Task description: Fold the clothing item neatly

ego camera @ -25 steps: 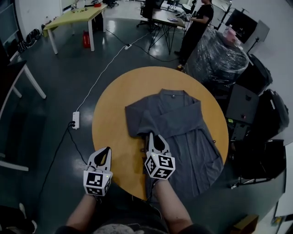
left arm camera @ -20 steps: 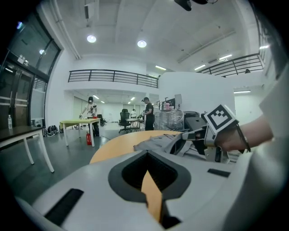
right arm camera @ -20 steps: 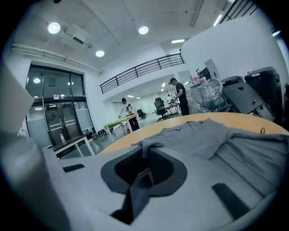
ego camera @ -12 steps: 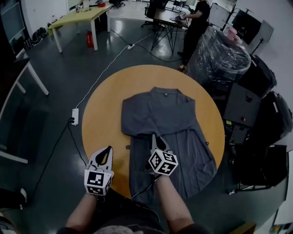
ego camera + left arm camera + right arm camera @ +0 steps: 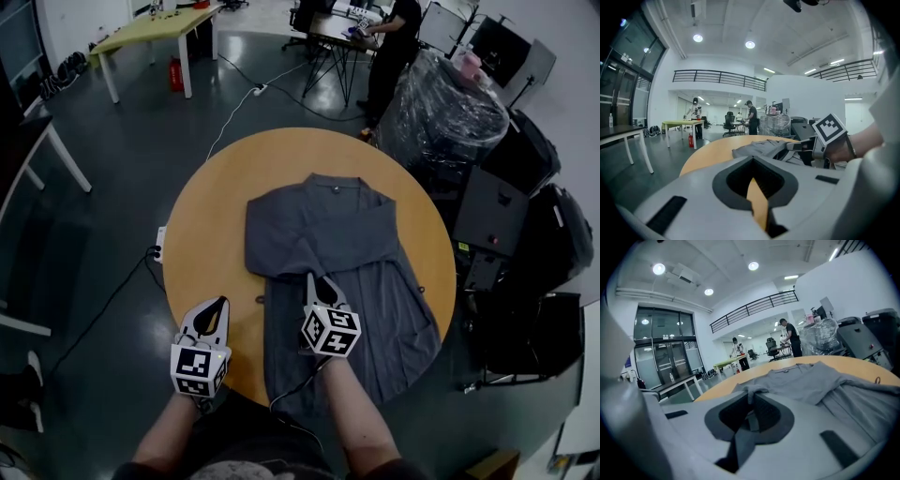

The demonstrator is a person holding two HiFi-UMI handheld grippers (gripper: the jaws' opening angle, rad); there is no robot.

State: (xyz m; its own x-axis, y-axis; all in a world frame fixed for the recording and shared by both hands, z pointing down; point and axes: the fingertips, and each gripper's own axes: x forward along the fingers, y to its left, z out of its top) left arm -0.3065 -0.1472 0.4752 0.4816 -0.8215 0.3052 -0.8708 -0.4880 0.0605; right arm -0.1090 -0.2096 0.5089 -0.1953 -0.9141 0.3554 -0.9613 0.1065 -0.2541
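Fold task, mid-setup.

**Position.** The grey shirt (image 5: 352, 234) lay flat on the round table (image 5: 211, 216). Its long axis ran from the collar at the far side to the hem at the near side, leaning a little to the right. The hem hung over the near table edge. The upper left part was turned in over the body, making a wider block at the top and a narrower panel below.

**Tools.**
- The right gripper (image 5: 313, 281) sat on the cloth where that block met the lower panel, left of the centre line. Its jaws were nearly together, pinching a thin bunch of grey fabric; the right gripper view showed the fabric running between them.
- The left gripper (image 5: 219, 305) was closed with nothing in it. Only the bare table top showed through the slit between its jaws. It hung over the near left of the table, apart from the cloth.

**Key relation.** The shirt lay to the right of the left gripper and ahead of it. The closest cloth was the left edge of the lower panel. The right gripper was the nearer tool and the only one touching the shirt. My judgement is that any fold along the long axis needs the left gripper to open and cross rightward to that edge.

**Materials.**
- The shirt was thin, matte woven cloth, limp, with soft creases and a small button (image 5: 335, 188) at the collar.
- The table top was smooth, orange-tan wood, hard and low in friction, so I would expect the cloth to slide when pulled.
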